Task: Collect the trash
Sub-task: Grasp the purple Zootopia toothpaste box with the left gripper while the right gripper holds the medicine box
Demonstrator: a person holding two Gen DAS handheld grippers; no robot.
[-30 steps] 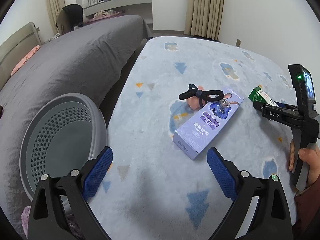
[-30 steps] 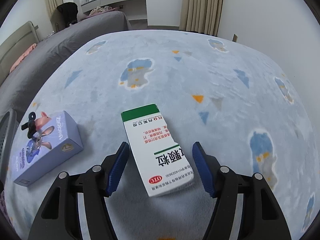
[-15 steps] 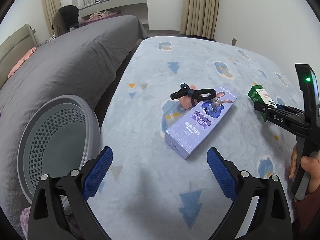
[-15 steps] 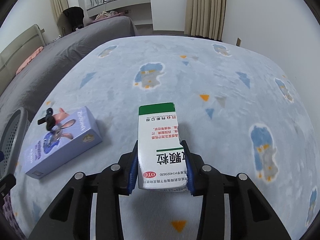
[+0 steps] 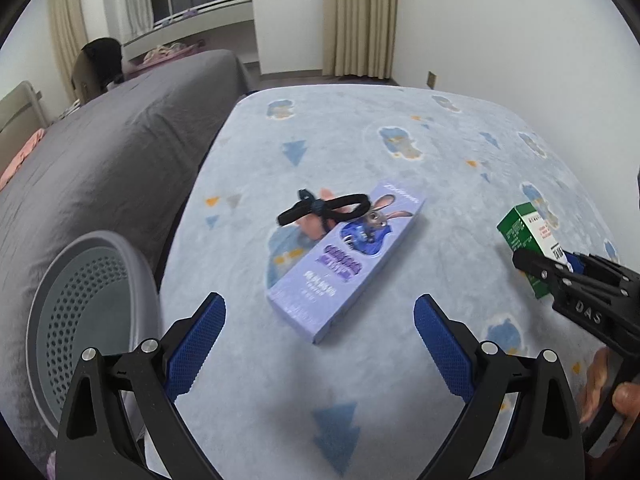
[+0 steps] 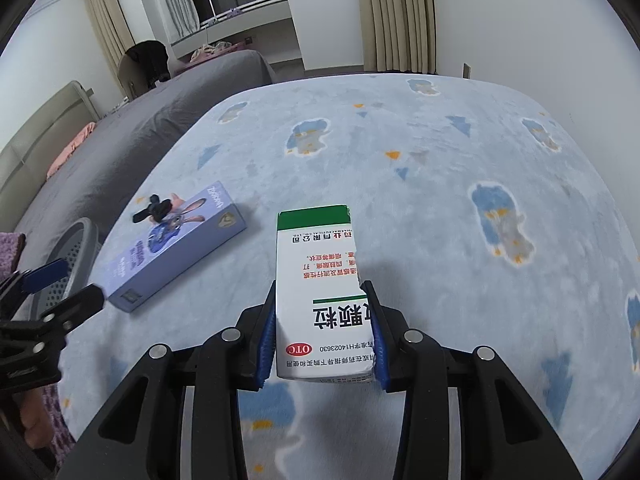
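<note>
A white and green medicine box [image 6: 316, 280] is clamped between the pads of my right gripper [image 6: 320, 292] and hangs above the blue patterned blanket [image 6: 440, 208]. In the left wrist view the same box [image 5: 524, 232] and right gripper [image 5: 560, 268] show at the right edge. A purple carton with a rabbit picture [image 5: 344, 264] lies flat mid-blanket, with a black looped strap [image 5: 324, 210] at its far end. My left gripper [image 5: 320, 304] is open just short of the carton's near end, holding nothing. A grey perforated basket [image 5: 132, 256] stands to the left.
A bed with a grey cover [image 5: 100, 152] runs along the left of the blanket, with the basket in the gap beside it. Curtains [image 5: 360, 16] and a white wall stand behind. A hand [image 5: 616, 396] grips the right tool's handle.
My right gripper closed on the medicine box and lifted it off the blanket, moving left toward the purple carton. The left gripper stayed open and shifted slightly toward the carton.
</note>
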